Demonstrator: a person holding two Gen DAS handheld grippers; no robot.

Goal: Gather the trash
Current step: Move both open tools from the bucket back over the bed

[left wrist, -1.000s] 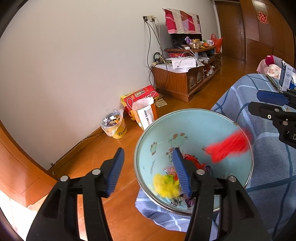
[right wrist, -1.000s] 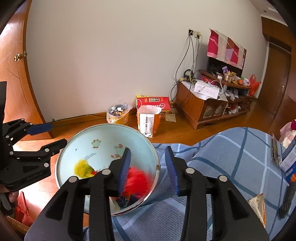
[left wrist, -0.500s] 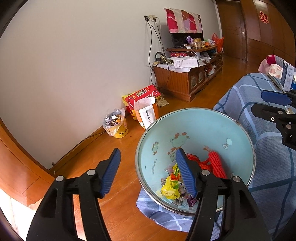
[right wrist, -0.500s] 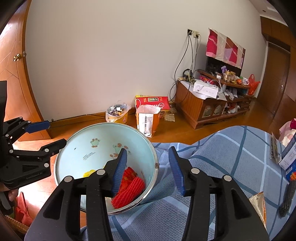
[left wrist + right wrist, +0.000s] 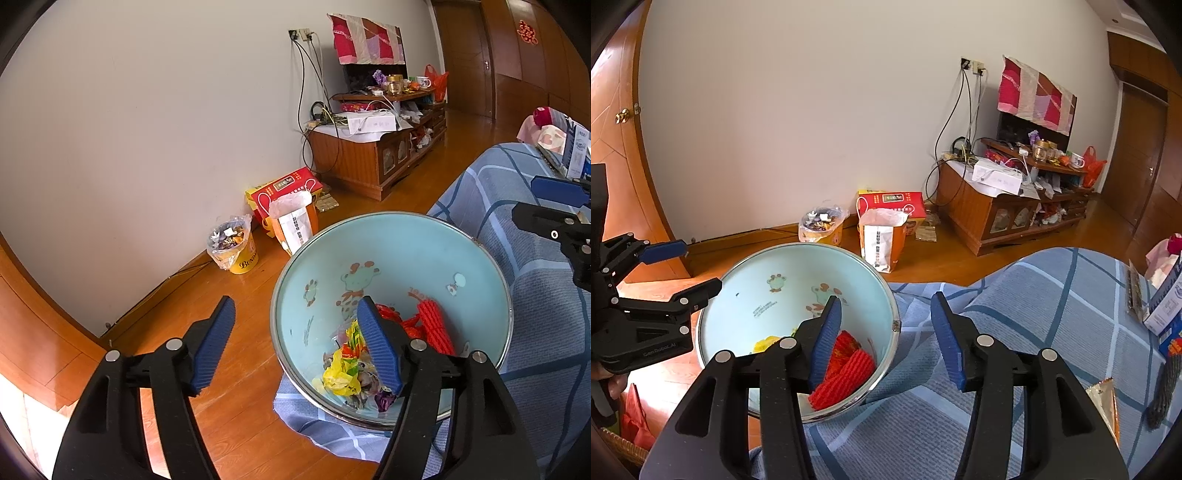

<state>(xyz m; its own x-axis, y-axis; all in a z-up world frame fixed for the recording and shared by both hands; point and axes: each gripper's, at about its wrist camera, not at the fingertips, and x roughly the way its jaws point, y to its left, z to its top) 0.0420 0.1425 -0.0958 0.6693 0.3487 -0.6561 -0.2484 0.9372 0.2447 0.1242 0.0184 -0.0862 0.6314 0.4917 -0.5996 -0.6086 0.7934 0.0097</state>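
A light blue enamel basin [image 5: 391,215] [image 5: 798,246] with cartoon prints sits at the edge of the cloth-covered table. A red foam net [image 5: 436,325] [image 5: 846,369], a yellow wrapper [image 5: 340,373] [image 5: 764,343] and other crumpled scraps lie inside it. My left gripper [image 5: 295,302] [image 5: 701,267] hovers over the basin's left rim. Its jaws are opening and nothing is between them. My right gripper [image 5: 886,299] [image 5: 524,197] hangs over the basin's right rim above the cloth. Its jaws are opening too, and they are empty.
The blue plaid cloth [image 5: 1034,314] carries a snack packet [image 5: 1104,398], a dark net [image 5: 1163,387] and a box [image 5: 1167,306] at the right. On the wooden floor stand a yellow bucket of trash [image 5: 236,247], a paper bag [image 5: 295,225], a red carton [image 5: 284,188] and a cabinet [image 5: 373,158].
The red net and the yellow wrapper were falling in a blur and now lie still in the basin. Both grippers' jaws have spread wider.
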